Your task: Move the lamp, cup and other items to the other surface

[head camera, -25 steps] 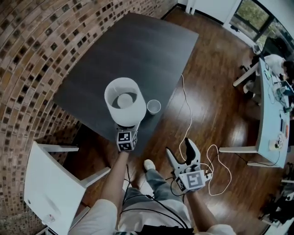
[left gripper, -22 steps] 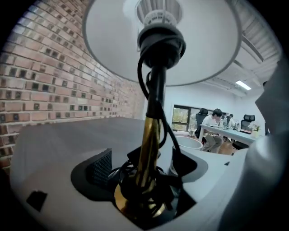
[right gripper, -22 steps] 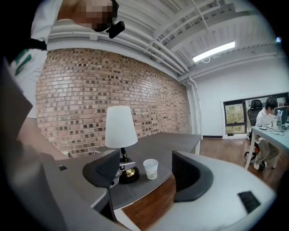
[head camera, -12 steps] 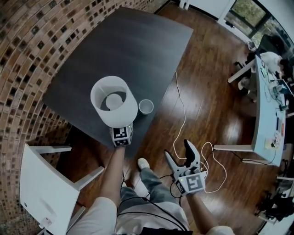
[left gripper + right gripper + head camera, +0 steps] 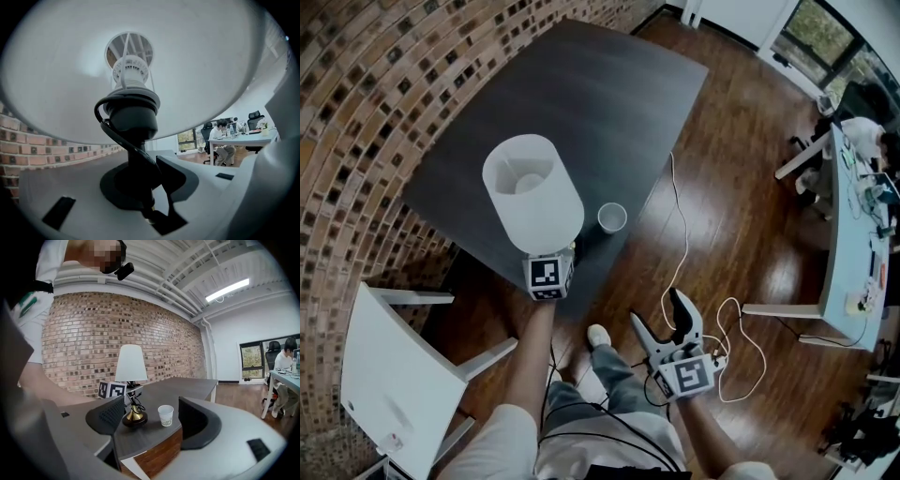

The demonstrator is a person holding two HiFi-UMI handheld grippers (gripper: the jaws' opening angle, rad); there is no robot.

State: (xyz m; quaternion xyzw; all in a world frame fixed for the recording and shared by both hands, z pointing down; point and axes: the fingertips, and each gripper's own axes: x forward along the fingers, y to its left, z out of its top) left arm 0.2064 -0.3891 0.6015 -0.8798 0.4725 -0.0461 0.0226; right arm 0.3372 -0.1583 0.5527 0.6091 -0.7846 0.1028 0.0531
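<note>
**Lamp [image 5: 532,192].** It stands at the near edge of the table [image 5: 581,103], and in the right gripper view its dark round base appears to rest on the top. The cup [image 5: 612,217] is just beside it, apart from it.

**Left gripper [image 5: 143,185].** The jaws are pinched on the thin stem, below the socket and above the base. A dark cord loops around the stem at that point.

**Right gripper [image 5: 656,309].** The jaws are spread with nothing between them. It is held low over the floor [image 5: 741,216], well clear of the table.

**Handling, as judged.**
- The stem is stiff and narrow, so it could twist in the pads.
- The base looks weighted, while the shade looks light and easily dented.
- The stem is the right place to hold; the shade is not.
- The load will want to swing, so it should be carried upright.
- The cord should be watched for snagging.
- The cup looks like paper: light and easily crushed. It needs a gentle grip on its wall.

**Surface and room.**
- The tabletop is dark, smooth and flat.
- A brick wall [image 5: 375,94] runs behind the table.
- The floor is polished wood, with a white cable [image 5: 684,234] lying across it.
- A white furniture piece [image 5: 389,375] stands at the person's left.
- A desk [image 5: 853,225] stands far right.
</note>
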